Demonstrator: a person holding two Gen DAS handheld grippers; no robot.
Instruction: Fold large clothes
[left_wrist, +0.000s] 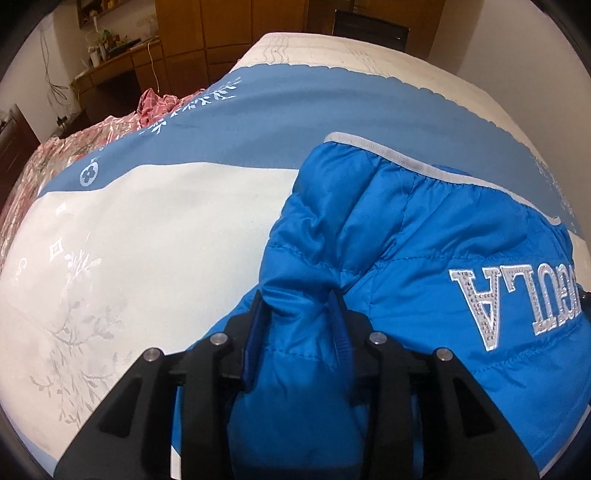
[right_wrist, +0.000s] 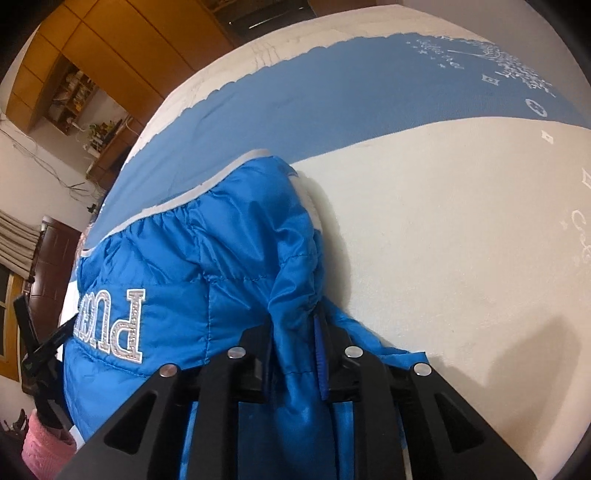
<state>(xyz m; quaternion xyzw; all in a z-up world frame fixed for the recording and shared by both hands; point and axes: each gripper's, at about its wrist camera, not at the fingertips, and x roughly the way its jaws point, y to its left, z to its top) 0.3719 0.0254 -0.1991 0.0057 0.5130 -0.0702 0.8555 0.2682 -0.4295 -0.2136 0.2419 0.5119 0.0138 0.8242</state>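
Blue puffy jacket (left_wrist: 388, 240) lies on the bed (left_wrist: 147, 240), bunched up straight ahead of both grippers, grey-trimmed edge at the far side. Left gripper (left_wrist: 297, 306) points steeply down; jaws partly apart with a fold of jacket fabric between them, fabric filling the gap and touching both pads. Whether it is still squeezed, cannot tell. Right gripper (right_wrist: 293, 325) likewise angled down, jaws narrower, a thin pleat of the jacket pinched between the fingers. Silver rhinestone lettering (left_wrist: 517, 306) on the jacket sits to the right of the left gripper and to the left of the right gripper, so both grip the same near edge, one at each end. Cream bedcover with a blue band (right_wrist: 351, 99) runs beyond the jacket; white snowflake print on the band. Left of the left gripper, bare cream cover with faint floral pattern. Far left past the band, red-pink patterned cloth (left_wrist: 155, 105). Wooden cabinets (right_wrist: 122, 48) in the background. Pink sleeve (right_wrist: 40, 439) at lower left in the right wrist view.
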